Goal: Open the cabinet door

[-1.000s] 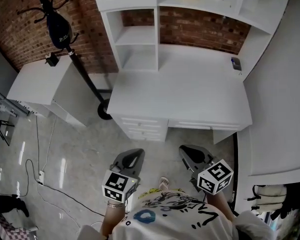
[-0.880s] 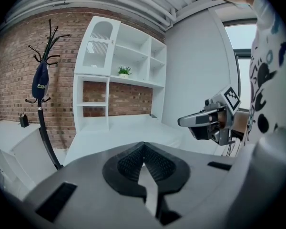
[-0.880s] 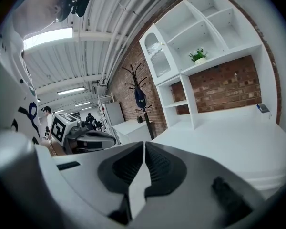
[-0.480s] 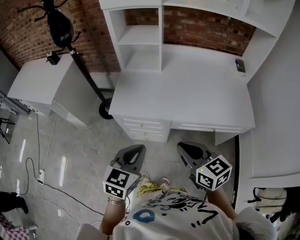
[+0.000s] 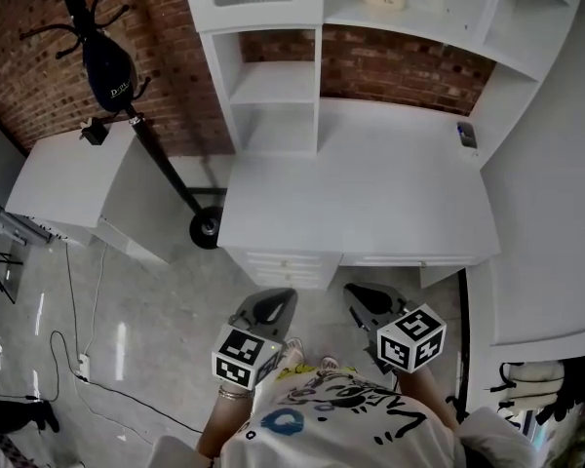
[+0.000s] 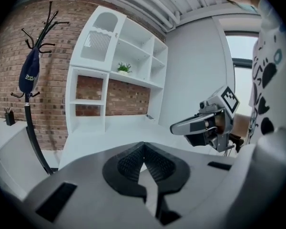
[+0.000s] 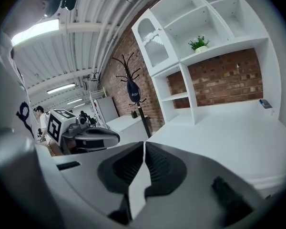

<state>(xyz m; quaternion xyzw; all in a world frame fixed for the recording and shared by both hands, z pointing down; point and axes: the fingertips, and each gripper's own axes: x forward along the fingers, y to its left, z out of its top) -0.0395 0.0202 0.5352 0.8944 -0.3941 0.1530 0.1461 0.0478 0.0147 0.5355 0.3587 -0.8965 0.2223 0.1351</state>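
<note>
White hutch desk [image 5: 370, 193] fills the centre of the head view. Its cabinet door [image 6: 98, 38] is shut, long axis upright, and faces the person at 11 o'clock. The head view crops it; both gripper views show its arched, ribbed pane. Left gripper [image 5: 271, 303] and right gripper [image 5: 363, 297] hang at 6 o'clock, jaws closed on nothing.

The long white desk [image 5: 370, 193] looks smooth and matt, like painted wood. The red brick wall [image 5: 409, 66] behind it is rough. The grey floor [image 5: 127, 320] is shiny and shows bright streaks of light. The arched white cabinet door [image 6: 99, 39] has a ribbed pane. The left gripper [image 6: 143, 145] and the right gripper [image 7: 144, 143] are smooth matt grey plastic, with black ridged pads [image 6: 126, 163]. The person's white printed shirt [image 5: 341, 422] is soft cloth.
</note>
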